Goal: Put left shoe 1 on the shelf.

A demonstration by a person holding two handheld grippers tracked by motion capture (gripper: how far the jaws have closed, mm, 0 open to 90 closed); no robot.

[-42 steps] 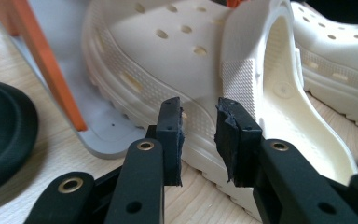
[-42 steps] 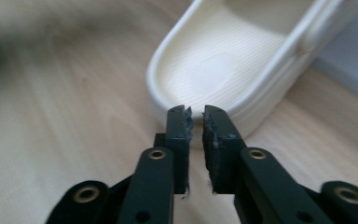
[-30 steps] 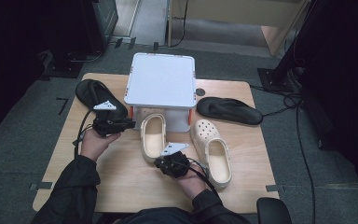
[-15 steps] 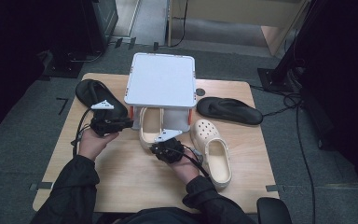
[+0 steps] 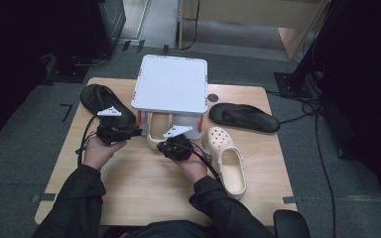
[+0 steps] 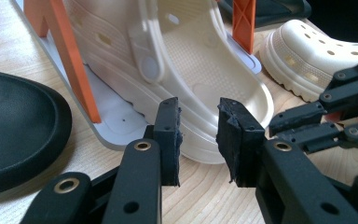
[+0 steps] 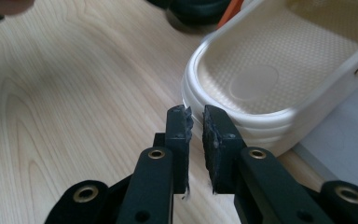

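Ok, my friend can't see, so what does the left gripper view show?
A cream clog lies on the bottom shelf of a small rack with orange posts, its heel toward the left gripper, whose black jaws stand apart with nothing between them. A black sandal lies at left, a second cream clog at upper right.

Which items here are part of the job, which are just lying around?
In the job: cream clog part-way under the white rack; left gripper; right gripper.

Lying about: second cream clog; black sandal right of the rack; black sandal left of it.
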